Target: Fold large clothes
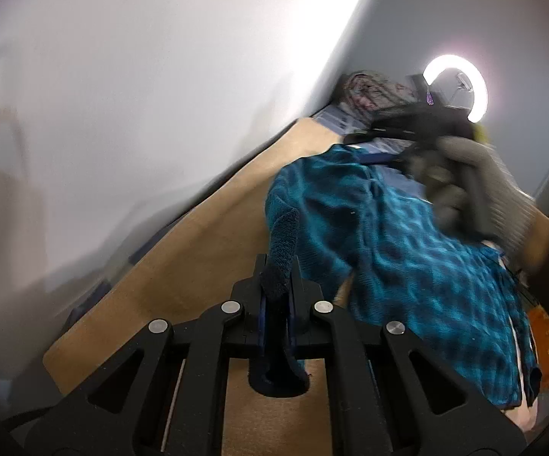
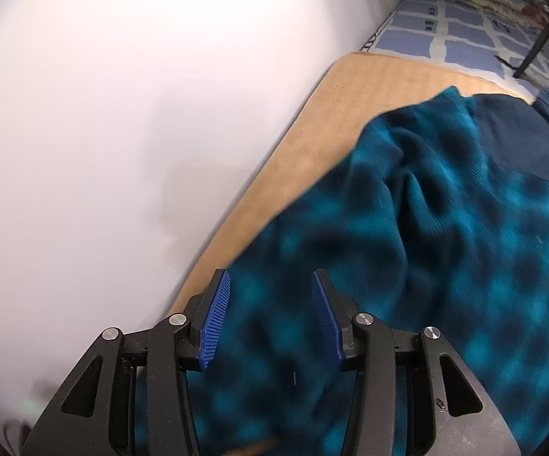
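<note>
The garment (image 1: 407,235) filling the lower right of both views is teal with a blurred darker blue-black check, a plain navy panel (image 2: 521,140) at its upper right in the right wrist view, and a white stripe along its edge at the lower right of the left wrist view. It lies on a tan mat (image 1: 206,235), beyond which a sheet (image 2: 445,34) shows pale blue squares with whitish lines, and a bundle of bedding (image 1: 373,89) at the top carries a faded floral print in pink and grey. The wall (image 1: 141,95) across the left of both frames is plain white, the left gripper (image 1: 276,277) and right gripper (image 2: 270,296) are black with bright blue ribbed pads (image 2: 215,319), and the hand (image 1: 476,190) at the right of the left wrist view wears a grey knit glove.
</note>
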